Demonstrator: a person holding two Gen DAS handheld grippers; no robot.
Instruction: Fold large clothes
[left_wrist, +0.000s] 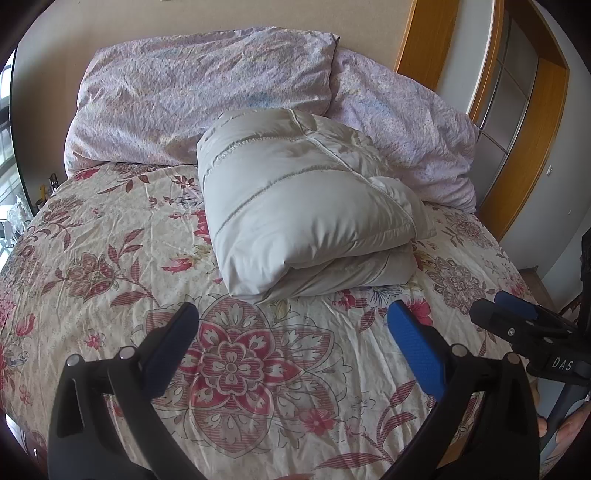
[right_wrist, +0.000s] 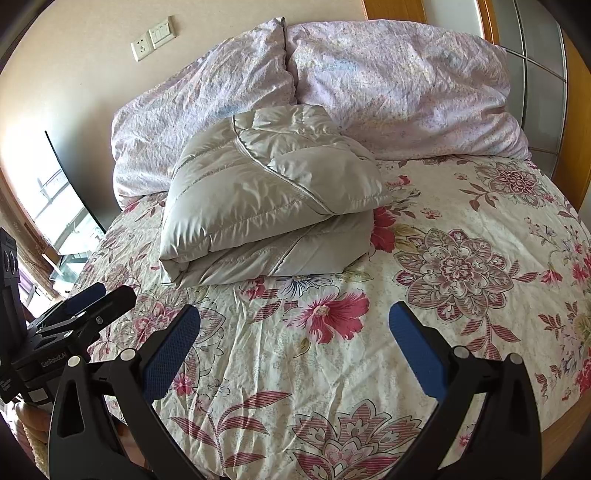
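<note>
A pale grey puffy jacket (left_wrist: 306, 206) (right_wrist: 266, 192) lies folded into a thick bundle on the flowered bedspread (left_wrist: 110, 258) (right_wrist: 461, 332), its far end against the pillows. My left gripper (left_wrist: 293, 314) hovers open just short of the bundle's near edge, with nothing between its blue pads. My right gripper (right_wrist: 295, 314) is also open and empty, over bare bedspread near and to the right of the jacket. Each gripper shows in the other's view: the right gripper (left_wrist: 491, 304) at the right edge, the left gripper (right_wrist: 110, 291) at the lower left.
Two lilac patterned pillows (left_wrist: 203, 92) (right_wrist: 406, 85) lean against the wall at the head of the bed. A wooden-framed wardrobe (left_wrist: 517, 110) stands to the right. A window (right_wrist: 62, 206) is at the left, and a wall socket (right_wrist: 151, 37) above.
</note>
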